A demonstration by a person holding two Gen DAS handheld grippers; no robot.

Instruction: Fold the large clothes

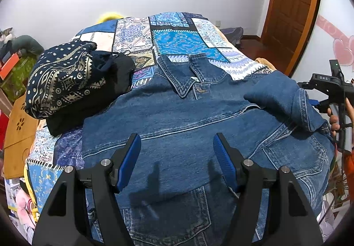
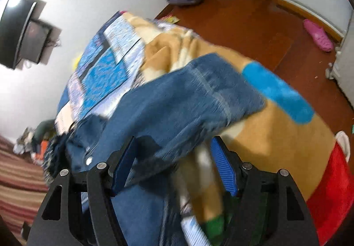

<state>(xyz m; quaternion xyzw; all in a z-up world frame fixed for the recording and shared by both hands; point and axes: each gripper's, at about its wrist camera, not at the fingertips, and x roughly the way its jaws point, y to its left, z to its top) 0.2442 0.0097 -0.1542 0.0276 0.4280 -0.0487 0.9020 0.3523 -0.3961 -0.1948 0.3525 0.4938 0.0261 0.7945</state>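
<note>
A blue denim jacket (image 1: 177, 113) lies spread on the bed with its collar (image 1: 183, 82) at the far side. Its right sleeve (image 1: 283, 95) is folded in over the body. My left gripper (image 1: 177, 137) hovers open over the middle of the jacket, with nothing between its blue pads. At the jacket's right edge, a hand (image 1: 334, 120) holds the right gripper's black body (image 1: 327, 86). In the blurred right wrist view, my right gripper (image 2: 174, 138) stands open just short of the denim sleeve (image 2: 188, 95), and its pads press on nothing.
A stack of folded dark patterned clothes (image 1: 66, 82) sits on the patchwork bedspread (image 1: 177, 36) left of the jacket. A tan blanket (image 2: 276, 135) hangs over the bed's right side. Beyond it are wooden floor, a pink slipper (image 2: 318, 36) and a wooden door (image 1: 292, 2).
</note>
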